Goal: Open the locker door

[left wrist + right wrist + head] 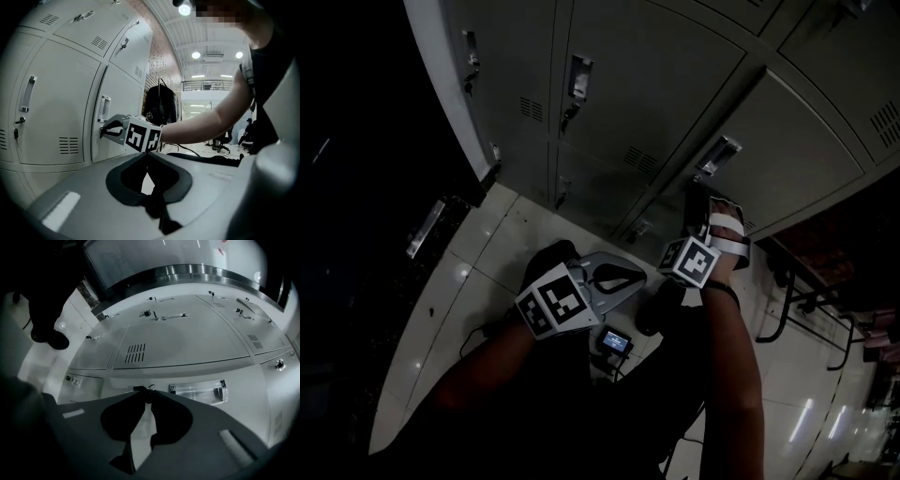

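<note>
A bank of grey lockers fills the wall. The locker door (787, 159) in front of my right hand has a metal handle (719, 155) (199, 392) (104, 108). My right gripper (697, 195) (146, 392) (102, 132) reaches to the door just under that handle. Its jaws are closed on a small dark key (148, 388) with a thin wire ring, which sticks out of the lock. My left gripper (639, 279) (146, 154) hangs back, low and away from the lockers, its tips together with nothing between them.
Neighbouring locker doors (647, 84) (51, 117) carry their own handles and keys. A small device with a lit screen (615, 342) lies on the tiled floor by my feet. A black tube frame (787, 300) stands to the right. Dark clothes (159, 105) hang beyond the lockers.
</note>
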